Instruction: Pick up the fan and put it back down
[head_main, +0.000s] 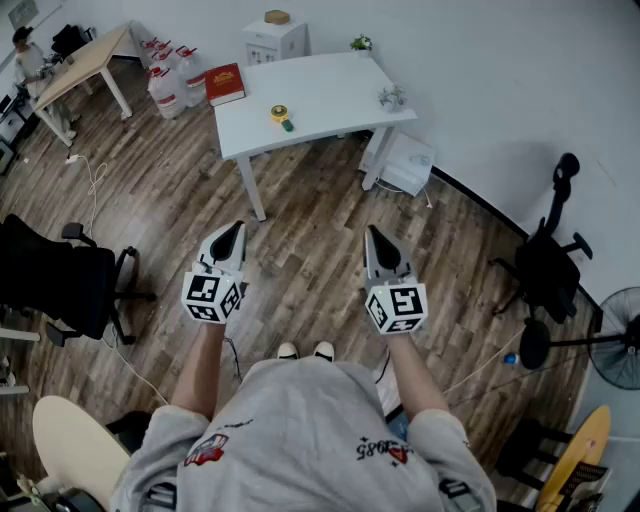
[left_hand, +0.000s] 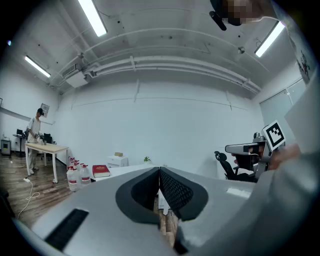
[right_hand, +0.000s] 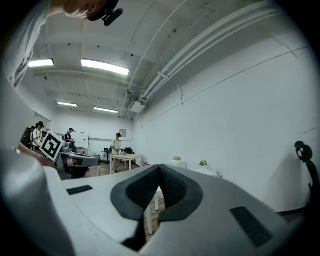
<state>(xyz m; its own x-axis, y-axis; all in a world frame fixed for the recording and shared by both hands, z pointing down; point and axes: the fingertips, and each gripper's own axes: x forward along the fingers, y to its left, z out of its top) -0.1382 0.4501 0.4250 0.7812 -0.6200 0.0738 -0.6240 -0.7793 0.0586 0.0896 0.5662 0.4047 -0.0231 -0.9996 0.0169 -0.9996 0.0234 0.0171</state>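
Floor (head_main: 300, 230): wood planks with cables trailing across. I stand in the middle of it, so I watch my footing when I turn.
Worktop (head_main: 330, 90): white, straight ahead and well apart from me. It carries a red book and a yellow tape roll, and I see no fan on it.
Fan (head_main: 618, 338): I take the standing fan at the far right edge of the head view to be the task's thing. It stands on the floor near the wall, its round cage cut off by the frame. Neither gripper view shows it.
Chair (head_main: 548, 265): black, just beside the fan; I should approach from the side clear of it.
Left gripper (head_main: 236, 228): held level, aimed at the worktop, carrying nothing.
Right gripper (head_main: 373, 232): level and likewise empty.
Fingers: the left pair (left_hand: 172, 192) and the right pair (right_hand: 172, 187) are pressed together with nothing between them.
Step in hand: turn right and get the fan centred first. Spread both pairs before reaching. I judge the pole the sound hold, one gripper above the other, then a straight lift.
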